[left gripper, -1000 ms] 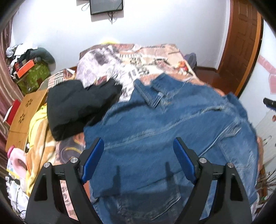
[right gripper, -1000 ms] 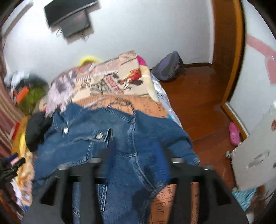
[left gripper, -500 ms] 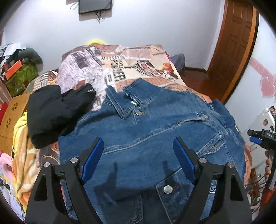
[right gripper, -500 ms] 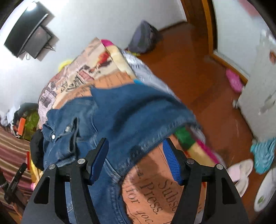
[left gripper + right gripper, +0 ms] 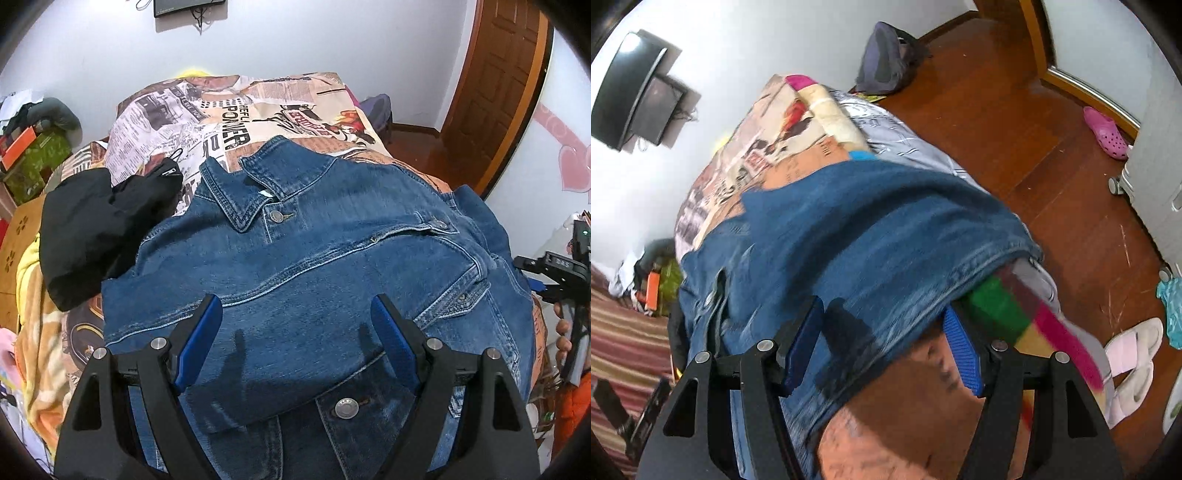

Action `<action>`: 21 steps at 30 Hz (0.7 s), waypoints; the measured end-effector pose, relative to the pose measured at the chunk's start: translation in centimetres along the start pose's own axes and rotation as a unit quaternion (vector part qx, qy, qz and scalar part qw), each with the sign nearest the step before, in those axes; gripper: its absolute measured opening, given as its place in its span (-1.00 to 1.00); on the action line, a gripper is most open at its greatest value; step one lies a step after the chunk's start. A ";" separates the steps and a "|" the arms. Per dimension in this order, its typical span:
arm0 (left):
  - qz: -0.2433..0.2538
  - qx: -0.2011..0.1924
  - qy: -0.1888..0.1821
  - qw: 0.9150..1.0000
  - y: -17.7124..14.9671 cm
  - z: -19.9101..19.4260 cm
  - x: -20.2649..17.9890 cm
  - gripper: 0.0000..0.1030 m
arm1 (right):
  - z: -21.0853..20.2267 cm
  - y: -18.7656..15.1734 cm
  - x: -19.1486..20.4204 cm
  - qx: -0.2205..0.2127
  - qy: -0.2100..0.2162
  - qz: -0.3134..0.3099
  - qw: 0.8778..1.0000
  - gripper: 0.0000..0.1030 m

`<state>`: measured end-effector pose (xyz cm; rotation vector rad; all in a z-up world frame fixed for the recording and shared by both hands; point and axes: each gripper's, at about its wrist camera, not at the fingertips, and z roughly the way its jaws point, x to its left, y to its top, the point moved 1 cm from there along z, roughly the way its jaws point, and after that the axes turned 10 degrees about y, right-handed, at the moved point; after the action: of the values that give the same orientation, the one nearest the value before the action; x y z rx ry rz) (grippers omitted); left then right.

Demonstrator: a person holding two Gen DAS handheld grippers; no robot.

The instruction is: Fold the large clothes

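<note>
A blue denim jacket lies front up on the bed, collar toward the far end, buttons showing. My left gripper is open and empty, held above the jacket's lower front. My right gripper is open and empty over the jacket's right edge, where a sleeve drapes toward the bed's side. The right gripper also shows at the right rim of the left wrist view.
The bed has a newspaper-print cover. A black garment lies left of the jacket, with yellow and orange cloth below it. A wooden floor with a backpack, a pink clog and slippers lies right of the bed.
The left view has pulled back over the jacket, now showing its collar and buttons. The right gripper has swung to the jacket's right edge and the bed's side.
</note>
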<state>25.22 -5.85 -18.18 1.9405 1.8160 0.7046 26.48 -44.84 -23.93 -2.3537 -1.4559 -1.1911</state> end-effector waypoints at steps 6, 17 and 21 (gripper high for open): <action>-0.004 0.004 0.011 1.000 -0.2 0.4 0.4 0.60 | 1.1 1.5 -1.3 -0.026 -0.013 0.020 0.999 0.17; -0.018 0.008 0.019 1.000 -1.1 0.4 1.8 0.60 | -1.0 1.5 -0.1 -0.084 -0.057 0.018 0.995 -0.76; -0.007 -0.001 0.025 1.000 -1.4 -0.3 1.6 0.60 | -3.3 1.5 3.1 -0.117 -0.076 -0.039 0.989 -0.78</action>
<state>23.98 -4.14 -18.61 1.9244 1.8562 0.7572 26.55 -45.06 -19.13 -2.6164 -1.5424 -1.2925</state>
